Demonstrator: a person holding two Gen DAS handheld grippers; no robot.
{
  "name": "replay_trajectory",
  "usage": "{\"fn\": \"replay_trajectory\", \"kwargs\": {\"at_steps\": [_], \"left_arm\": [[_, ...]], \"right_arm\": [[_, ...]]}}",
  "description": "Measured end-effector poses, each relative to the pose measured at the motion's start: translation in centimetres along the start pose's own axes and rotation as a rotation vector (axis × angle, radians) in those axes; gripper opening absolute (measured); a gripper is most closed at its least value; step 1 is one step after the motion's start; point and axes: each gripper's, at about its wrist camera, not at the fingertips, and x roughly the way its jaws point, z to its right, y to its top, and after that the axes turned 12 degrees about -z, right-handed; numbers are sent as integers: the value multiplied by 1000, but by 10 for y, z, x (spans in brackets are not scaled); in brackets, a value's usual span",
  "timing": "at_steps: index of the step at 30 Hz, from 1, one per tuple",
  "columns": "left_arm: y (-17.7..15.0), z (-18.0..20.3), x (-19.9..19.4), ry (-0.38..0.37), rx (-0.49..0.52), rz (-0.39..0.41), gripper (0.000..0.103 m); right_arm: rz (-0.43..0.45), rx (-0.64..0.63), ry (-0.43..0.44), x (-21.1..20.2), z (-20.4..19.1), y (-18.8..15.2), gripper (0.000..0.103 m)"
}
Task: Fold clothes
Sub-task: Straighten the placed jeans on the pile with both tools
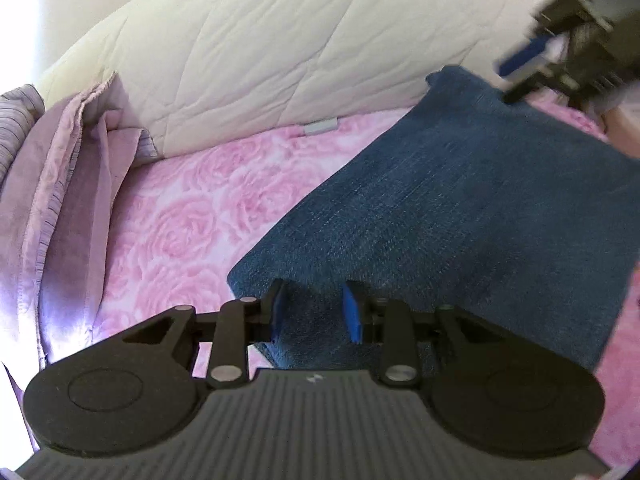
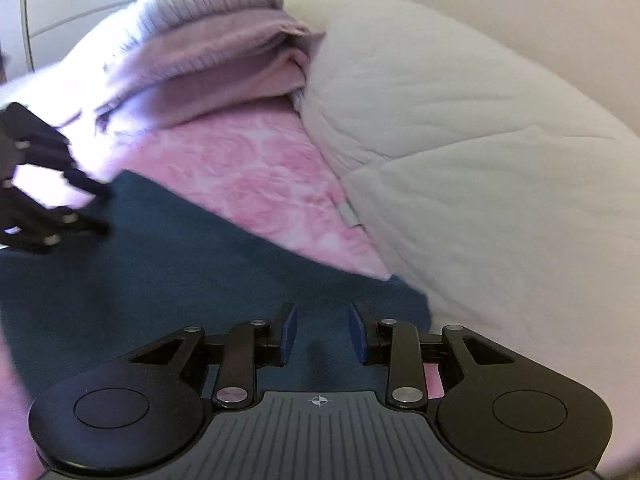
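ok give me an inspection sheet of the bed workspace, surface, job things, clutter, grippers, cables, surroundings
surface: pink rose-print sheet, bare between the piles.
job's things: blue denim garment lying flat and folded on the sheet.
clutter: heap of lilac clothes at the far end; cream quilted duvet bunched along the edge.
grippers: left gripper over the denim's near edge, jaws apart, pads not pressing; right gripper over the opposite end, jaws apart, nothing clamped.
cables: nothing seen.
surroundings: pale wall behind the duvet; white panels beyond the lilac heap, blurred.
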Motion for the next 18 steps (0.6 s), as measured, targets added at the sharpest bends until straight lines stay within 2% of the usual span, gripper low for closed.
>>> {"fn": "replay_trajectory", "kwargs": {"at_steps": [4, 7, 9, 12, 15, 18], "left_arm": [[-30, 10, -47, -54, -55, 41, 29], [-51, 32, -52, -102, -25, 0, 29], [-60, 47, -38, -98, -3, -28, 29], [-55, 50, -20, -93, -9, -59, 29], [-46, 48, -28, -70, -15, -63, 29], [-46, 50, -46, -43, -33, -49, 32]], "right_arm": [[-3, 15, 21, -33, -20, -36, 32], [-33, 24, 17, -39, -34, -62, 32], [-78, 29, 18, -27, -43, -77, 32], [-124, 48, 32, -10, -44, -86, 32], [-110, 49, -2, -23, -46, -75, 33], [-82, 100, -9, -37, -49, -80, 33]]}}
